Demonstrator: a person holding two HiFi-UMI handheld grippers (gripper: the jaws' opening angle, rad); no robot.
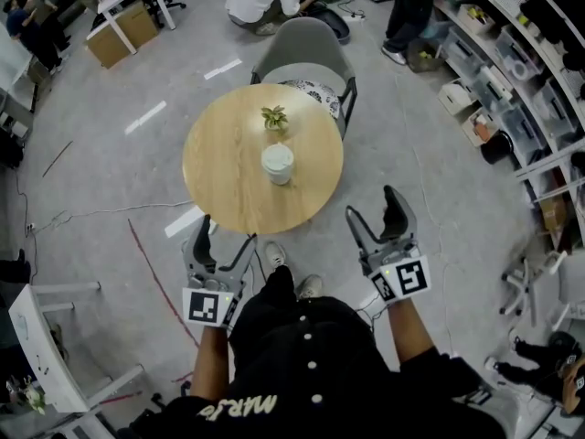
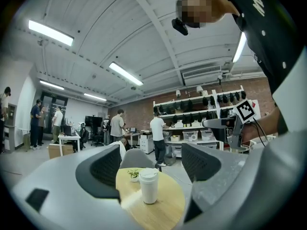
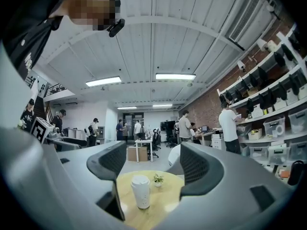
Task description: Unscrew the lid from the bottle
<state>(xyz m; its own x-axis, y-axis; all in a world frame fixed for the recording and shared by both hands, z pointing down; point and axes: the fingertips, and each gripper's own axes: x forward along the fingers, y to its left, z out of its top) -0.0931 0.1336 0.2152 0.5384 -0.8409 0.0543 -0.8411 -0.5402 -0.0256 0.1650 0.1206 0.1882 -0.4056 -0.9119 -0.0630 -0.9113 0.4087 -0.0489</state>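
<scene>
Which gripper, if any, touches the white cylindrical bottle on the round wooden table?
Apart, both. Head view shows left gripper and right gripper by the table edge, bare wood before the white bottle.

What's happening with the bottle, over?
Left gripper, right gripper open, empty, short of table. Bottle upright, lid on. Plant beyond it, nothing blocking.

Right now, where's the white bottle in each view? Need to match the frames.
Head view: bottle just above picture centre, standing near the middle of the round table.
Left gripper view: bottle low, at centre.
Right gripper view: bottle low, slightly left of centre.
Shared landmark: the small potted plant, beyond the bottle in the head view, to its left in the left gripper view, to its right in the right gripper view.
</scene>
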